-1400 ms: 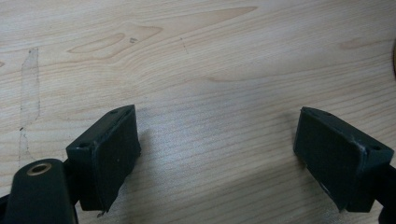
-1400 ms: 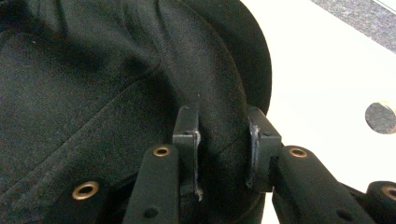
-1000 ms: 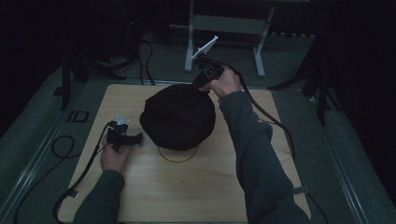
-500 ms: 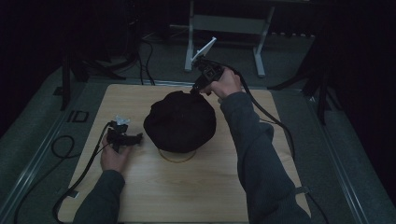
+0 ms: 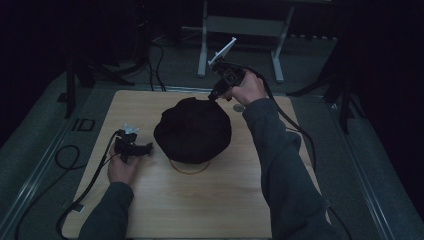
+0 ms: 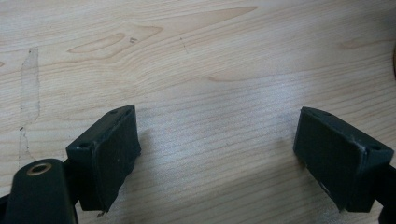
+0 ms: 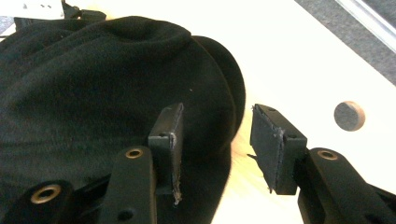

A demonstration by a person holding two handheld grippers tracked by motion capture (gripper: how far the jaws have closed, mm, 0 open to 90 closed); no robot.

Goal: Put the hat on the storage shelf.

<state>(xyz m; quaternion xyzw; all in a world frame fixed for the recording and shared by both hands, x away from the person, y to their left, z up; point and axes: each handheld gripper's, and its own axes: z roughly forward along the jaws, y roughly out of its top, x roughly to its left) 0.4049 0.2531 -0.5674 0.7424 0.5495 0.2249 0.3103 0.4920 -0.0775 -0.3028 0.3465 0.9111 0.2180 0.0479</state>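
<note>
A black fabric hat (image 5: pixel 192 130) lies in the middle of the wooden table (image 5: pixel 210 205). My right gripper (image 5: pixel 214 96) hovers at the hat's far edge, held by a hand in a grey sleeve. In the right gripper view the hat (image 7: pixel 93 84) spreads under the left jaw, and the right gripper (image 7: pixel 217 114) is open with the hat's rim just below the gap. My left gripper (image 5: pixel 146 148) rests on the table left of the hat, apart from it. In its own view the left gripper (image 6: pixel 215 154) is wide open over bare wood.
A thin tan ring (image 5: pixel 187 170) peeks out from under the hat's near side. A round hole (image 5: pixel 238 107) is in the table near the right hand, seen also as the hole (image 7: pixel 349 115). Cables trail off the left edge. A metal stand (image 5: pixel 240 25) is beyond the table.
The hat's far edge has sunk and the hat looks a little smaller and rounder. The right hand has shifted slightly to the right. The left gripper has stayed put.
</note>
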